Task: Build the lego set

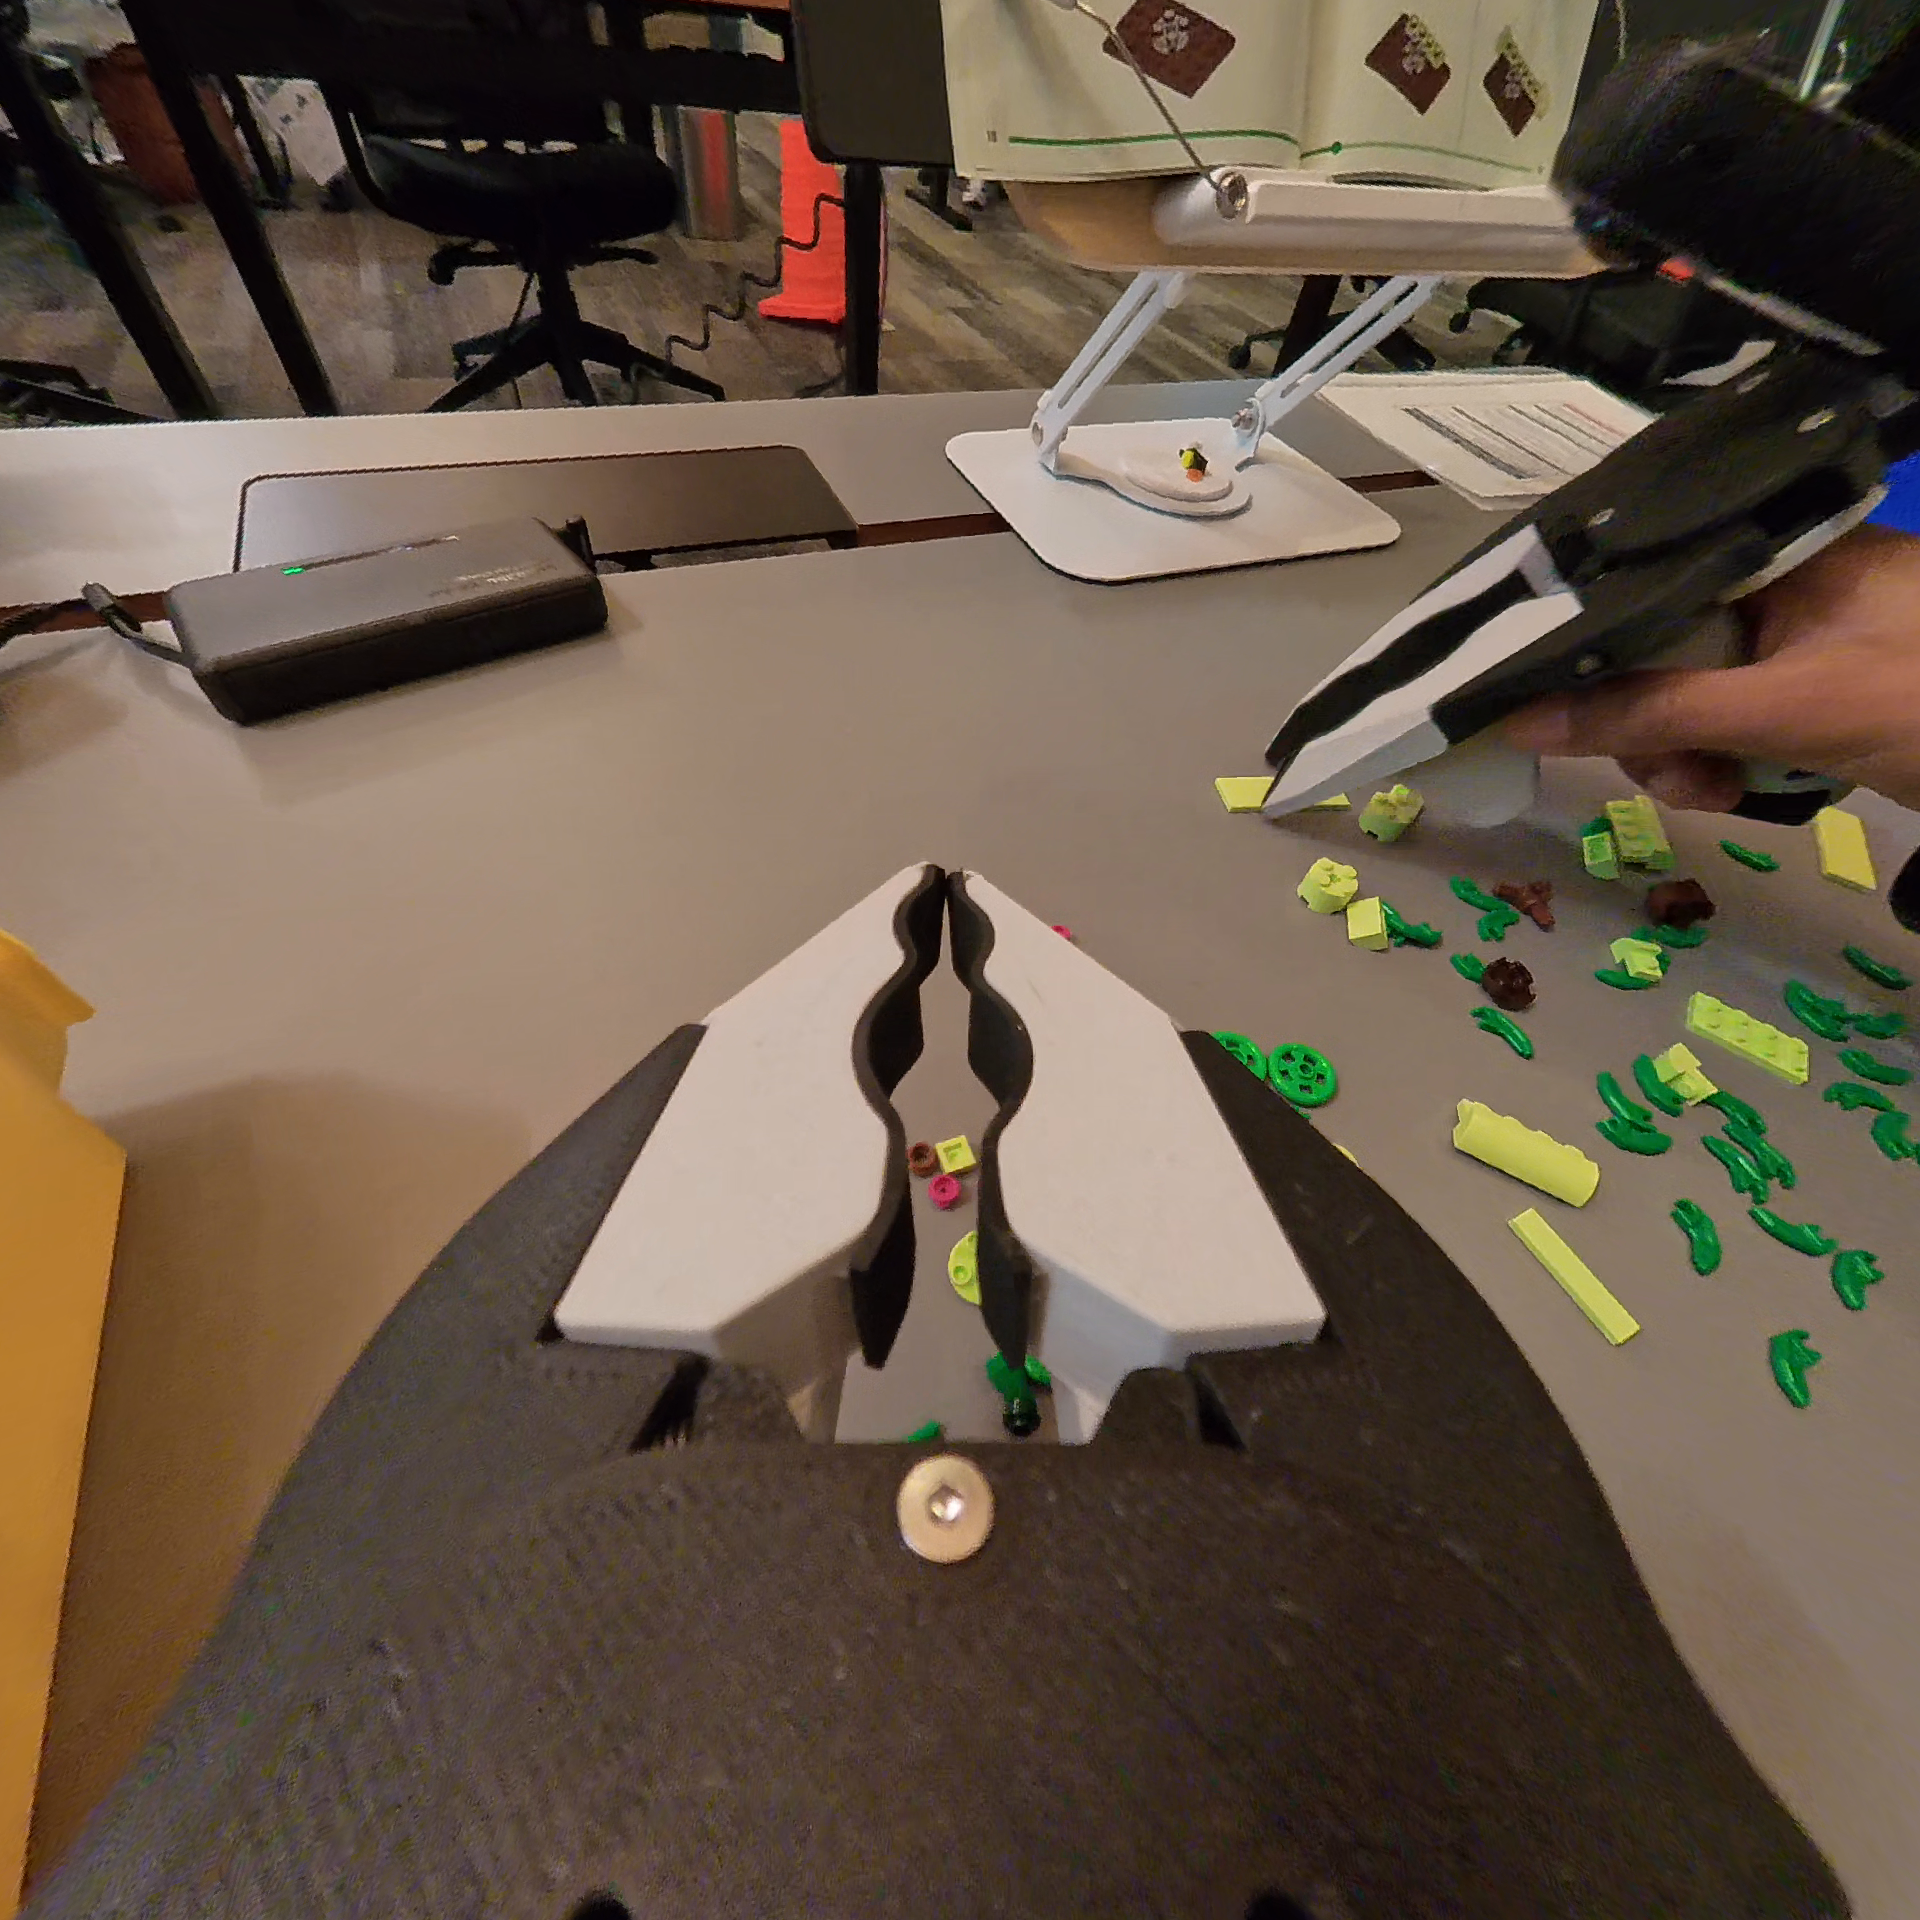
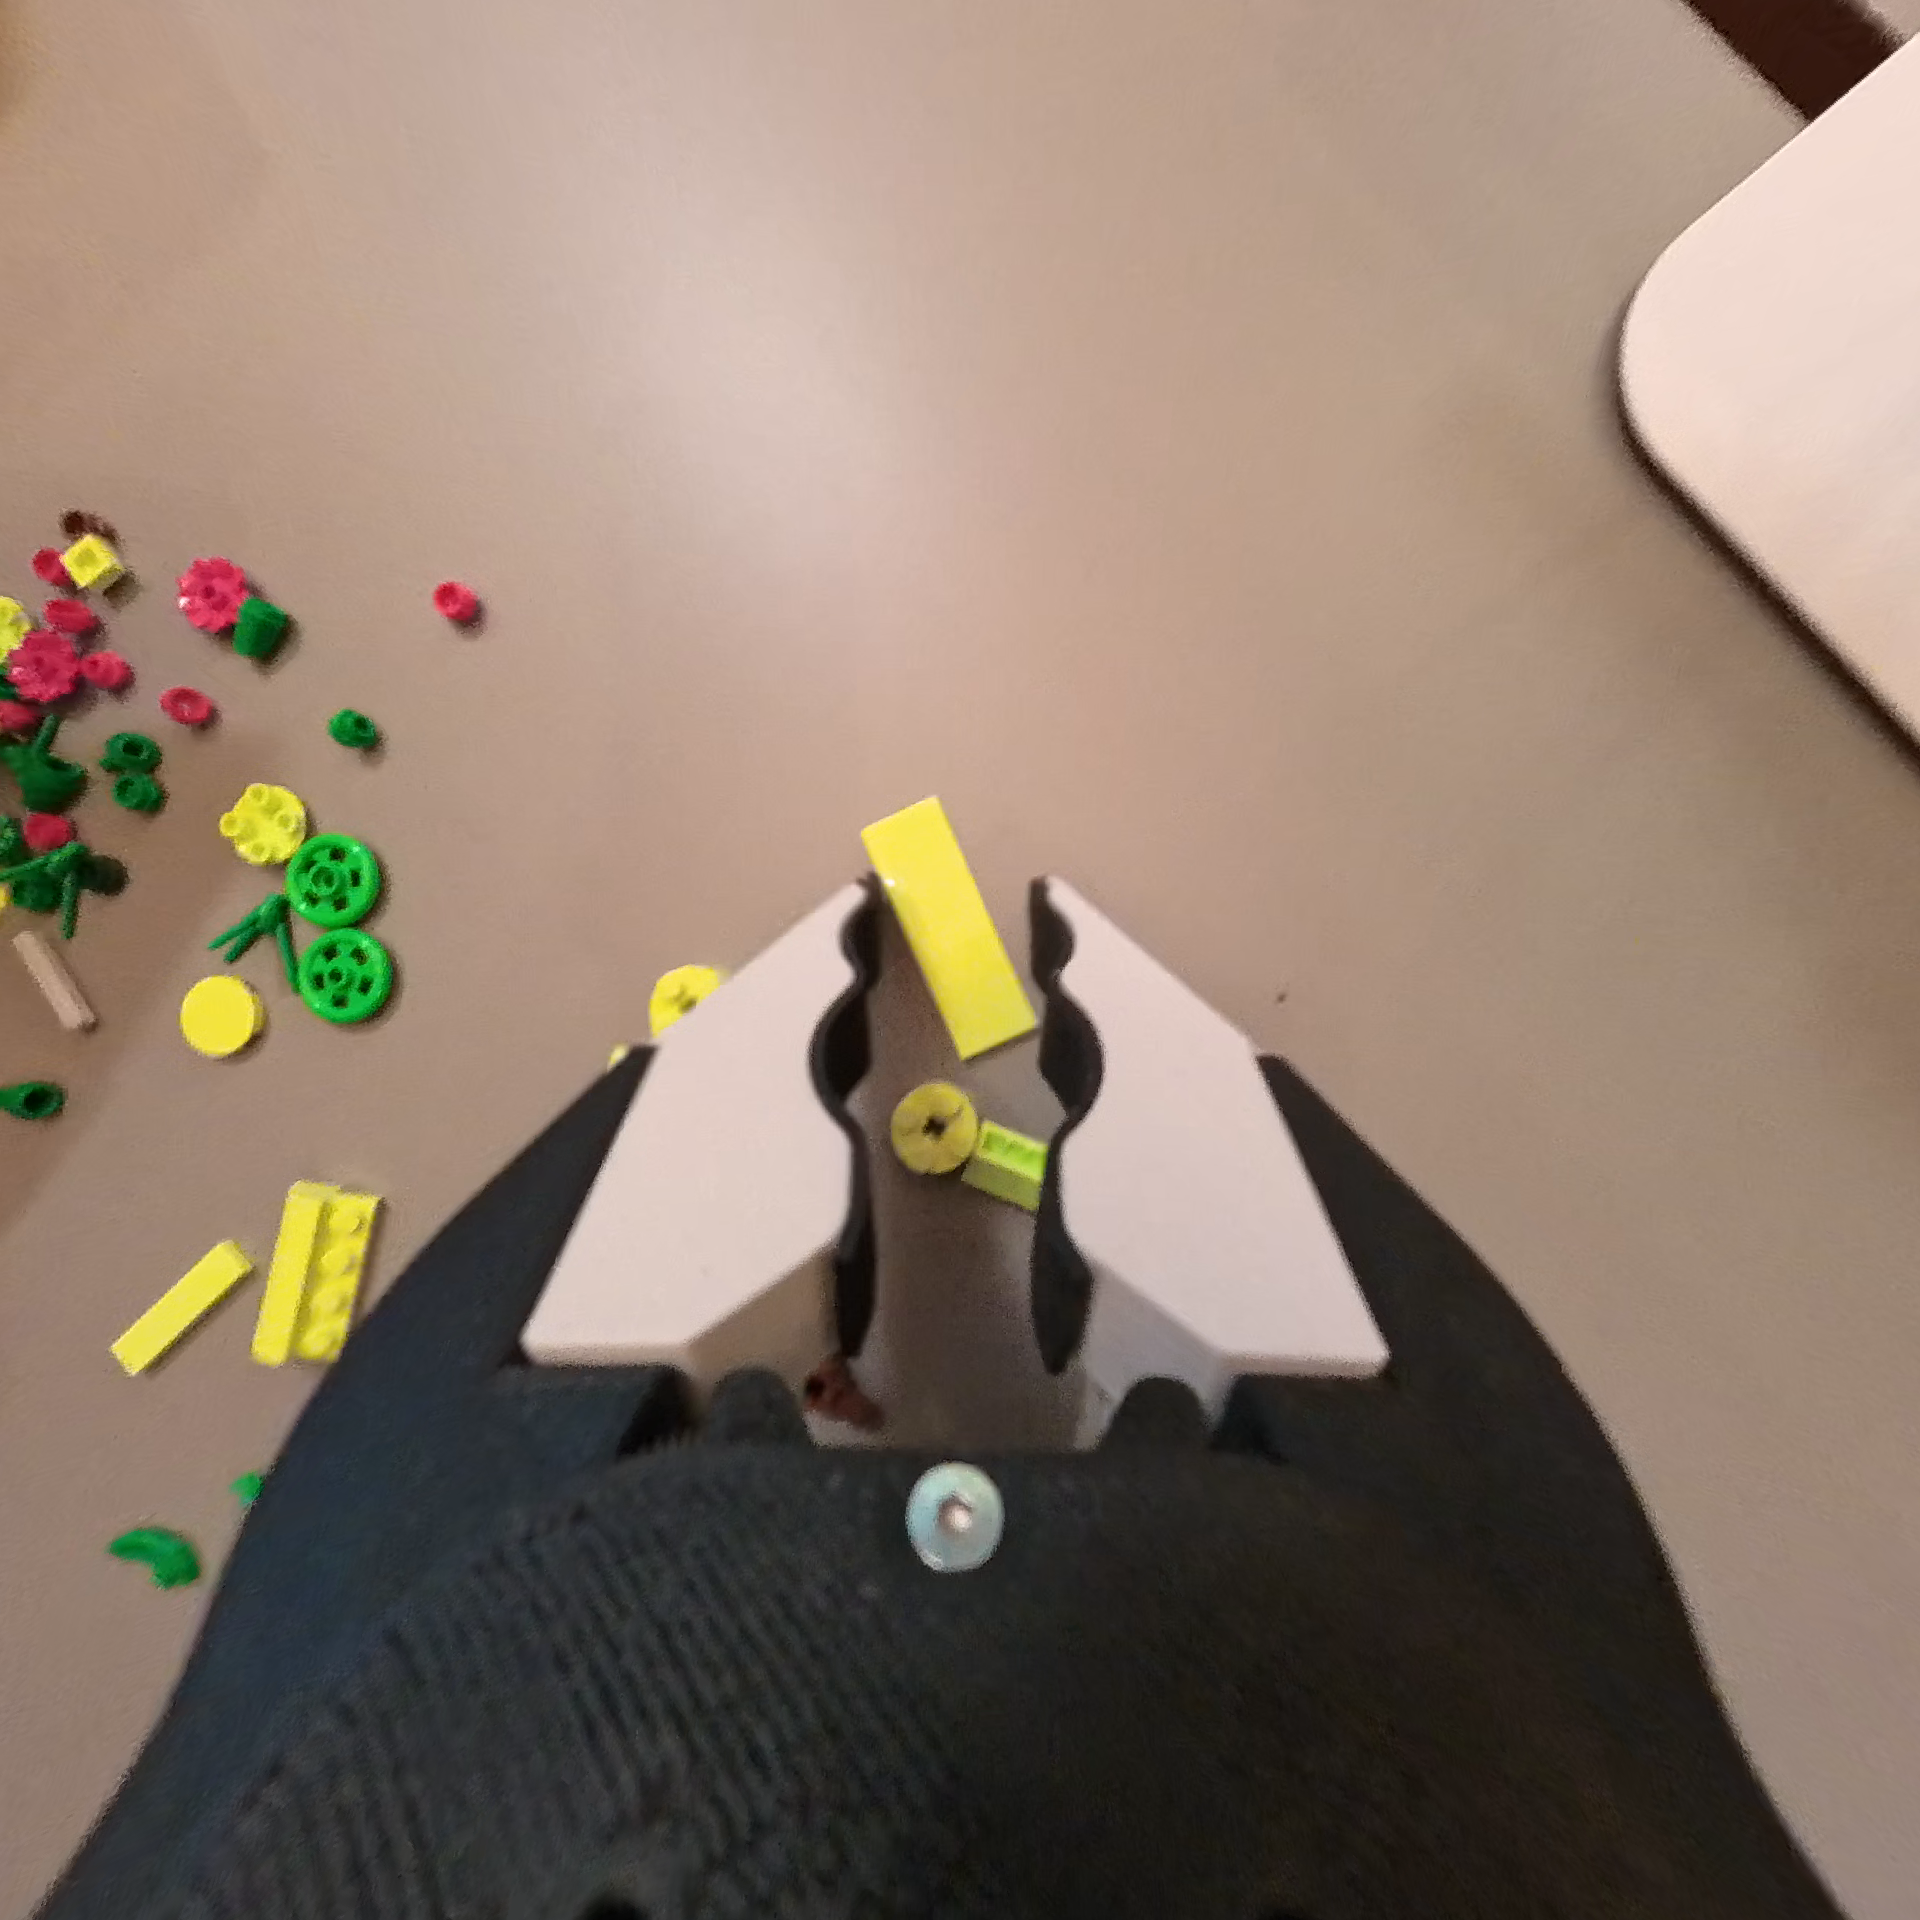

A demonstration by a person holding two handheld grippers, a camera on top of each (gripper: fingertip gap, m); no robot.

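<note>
Loose Lego pieces lie scattered on the grey table (image 1: 727, 779): green leaves (image 1: 1792, 1231), lime bricks (image 1: 1745, 1037) and brown bits (image 1: 1509, 982). My right gripper (image 2: 954, 888) is open and tilted down at the table, and a flat yellow tile (image 2: 945, 925) lies between its fingertips. The left finger edge is at the tile and the right one stands apart. A lime round piece (image 2: 933, 1127) and a small lime brick (image 2: 1006, 1164) lie under the jaws. That gripper (image 1: 1276, 795) and the tile (image 1: 1242, 793) also show in the left wrist view. My left gripper (image 1: 945, 873) is shut and empty above the table.
A white stand (image 1: 1174, 509) at the back holds the open instruction booklet (image 1: 1278, 83); its base shows in the right wrist view (image 2: 1787, 364). A black power brick (image 1: 384, 623) lies back left. A yellow box (image 1: 42, 1247) is at the left edge. Pink flowers (image 2: 213, 595) and green wheels (image 2: 332, 881) lie left. My hands' fingertips stand some 20 cm from each other. It is some 5 cm from my right tips to the lime round piece (image 2: 933, 1127). Look for it in the left wrist view (image 1: 1394, 809) too. The small lime brick (image 2: 1006, 1164) is about 5 cm from my right fingertips and 20 cm from my left.
</note>
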